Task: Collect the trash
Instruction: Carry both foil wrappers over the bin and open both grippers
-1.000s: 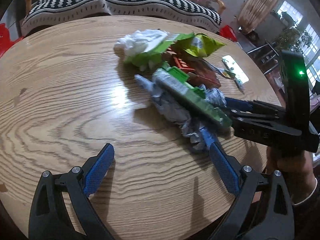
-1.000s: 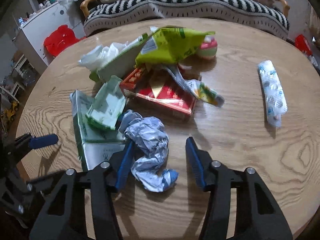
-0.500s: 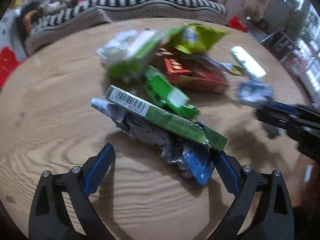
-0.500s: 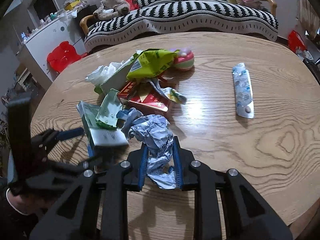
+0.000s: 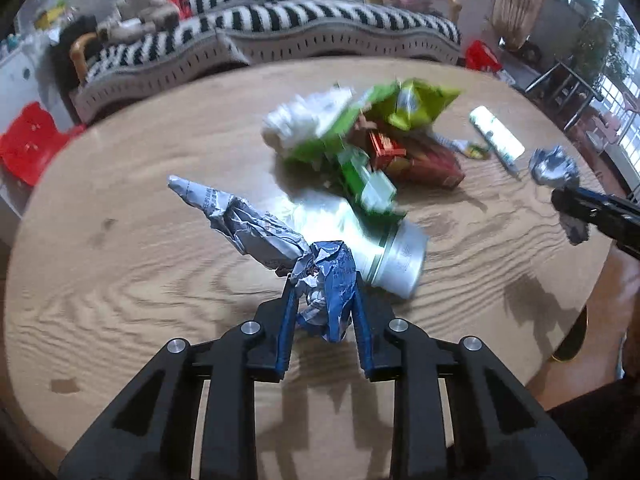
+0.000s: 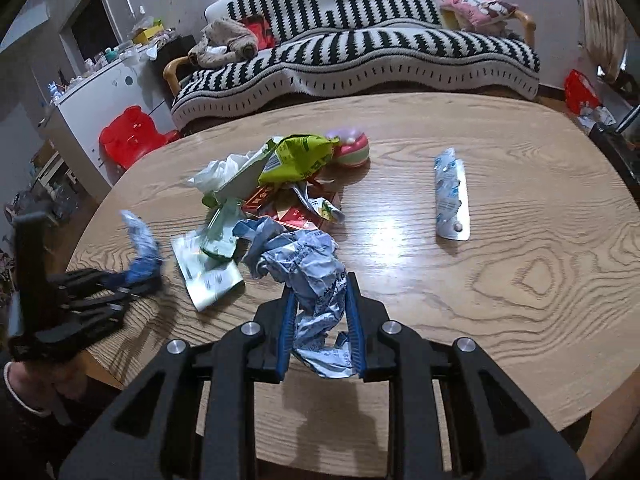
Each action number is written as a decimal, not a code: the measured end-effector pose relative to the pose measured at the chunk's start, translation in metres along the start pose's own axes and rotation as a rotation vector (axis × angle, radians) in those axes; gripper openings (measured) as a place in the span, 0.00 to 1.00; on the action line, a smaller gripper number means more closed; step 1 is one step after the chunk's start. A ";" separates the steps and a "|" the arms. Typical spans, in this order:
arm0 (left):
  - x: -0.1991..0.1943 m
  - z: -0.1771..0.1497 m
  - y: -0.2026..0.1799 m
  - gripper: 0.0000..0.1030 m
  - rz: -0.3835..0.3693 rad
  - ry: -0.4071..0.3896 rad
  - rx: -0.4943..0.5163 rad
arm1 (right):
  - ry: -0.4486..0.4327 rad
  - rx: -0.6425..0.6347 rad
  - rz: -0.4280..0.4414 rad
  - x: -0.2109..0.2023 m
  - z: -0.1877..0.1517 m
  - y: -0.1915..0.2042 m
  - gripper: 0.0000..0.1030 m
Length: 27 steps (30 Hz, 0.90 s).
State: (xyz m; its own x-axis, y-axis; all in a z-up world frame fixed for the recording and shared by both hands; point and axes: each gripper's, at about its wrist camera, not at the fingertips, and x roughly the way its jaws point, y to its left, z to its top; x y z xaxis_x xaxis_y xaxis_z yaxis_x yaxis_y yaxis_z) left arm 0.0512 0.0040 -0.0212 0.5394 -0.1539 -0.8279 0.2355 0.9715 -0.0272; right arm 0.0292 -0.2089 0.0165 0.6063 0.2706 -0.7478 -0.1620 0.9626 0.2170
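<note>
Close under the left wrist camera, pinches a crumpled silver-blue wrapper (image 5: pixel 256 232) between the shut jaws of the left gripper (image 5: pixel 324 280); creased foil, printed, one long twisted end sticking up and to the left, clear of the table (image 5: pixel 120 280). Just beyond, on the wood, shows a flattened white-and-green pack (image 5: pixel 396 256), blurred. Off to the right edge, catches the right gripper (image 5: pixel 592 208) above the table rim.

Close under the right wrist camera, clamps a pale blue wrapper (image 6: pixel 308 260) in the jaws of the right gripper (image 6: pixel 320 284), likewise closed on it; balled and wrinkled, bulging above the blue pads (image 6: pixel 354 320), with a loose tail hanging below.

Further out, mid-table, heaps the rest of the trash together: green carton (image 6: pixel 224 224) leaning on the white pack, red box (image 6: pixel 296 212) touching it, yellow-green snack bag (image 6: pixel 296 156) on top, white tissue (image 6: pixel 216 170) at the left side, pink-and-green ball (image 6: pixel 352 148) just behind. Cannot tell what the carton, box or bag contain. Well apart to the right, lays a silver blister strip (image 6: pixel 452 196) flat on the wood.

Beyond the table, sets a black-and-white striped sofa (image 6: pixel 360 52) and a red stool (image 6: pixel 128 140).
</note>
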 end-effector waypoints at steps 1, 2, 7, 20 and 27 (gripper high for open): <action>-0.012 -0.001 0.003 0.25 -0.001 -0.021 0.001 | -0.006 0.006 -0.003 -0.005 -0.002 0.000 0.23; -0.019 -0.002 0.004 0.25 0.003 -0.037 0.004 | -0.015 0.014 0.000 -0.010 -0.004 0.000 0.23; -0.054 0.002 -0.003 0.25 -0.023 -0.129 0.037 | -0.061 0.032 -0.055 -0.036 -0.015 -0.009 0.23; -0.045 0.024 -0.172 0.25 -0.342 -0.168 0.311 | -0.152 0.301 -0.377 -0.150 -0.086 -0.134 0.23; -0.018 0.008 -0.313 0.25 -0.610 -0.053 0.512 | -0.138 0.513 -0.503 -0.197 -0.144 -0.199 0.23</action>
State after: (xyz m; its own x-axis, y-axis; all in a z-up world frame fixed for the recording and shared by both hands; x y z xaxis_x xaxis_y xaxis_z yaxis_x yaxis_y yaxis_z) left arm -0.0257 -0.2990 0.0065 0.2302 -0.6526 -0.7219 0.8364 0.5119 -0.1960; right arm -0.1702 -0.4525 0.0305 0.6094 -0.2393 -0.7559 0.5267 0.8348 0.1604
